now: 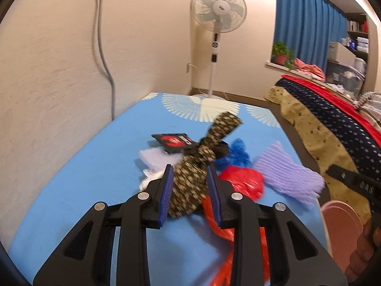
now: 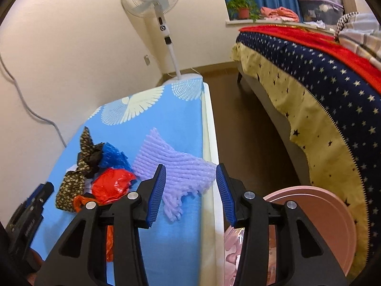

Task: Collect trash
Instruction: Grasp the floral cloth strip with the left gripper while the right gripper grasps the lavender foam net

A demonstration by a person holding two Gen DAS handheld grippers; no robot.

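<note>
My left gripper (image 1: 189, 190) brackets the patterned cloth scrap (image 1: 190, 186) on the blue table (image 1: 83, 190) – contact blurred, I cannot tell; my right gripper (image 2: 190, 190) gapes over purple foam (image 2: 181, 166), its near edge hidden

Loads of colour here: the tabletop cover (image 1: 78, 178) is done in sky blue with white feather fans printed at the top. A knotted cloth (image 1: 190, 181) in black-and-tan speckle is seen mid-frame, beside a red crinkly bag (image 1: 245, 181), a blue scrap (image 1: 235, 155) and lilac ribbed foam (image 2: 181, 166). At right, the bedspread (image 2: 321, 76) is patterned navy with pale stars, edged yellow. Pink bin (image 2: 333, 219) lower right.
</note>
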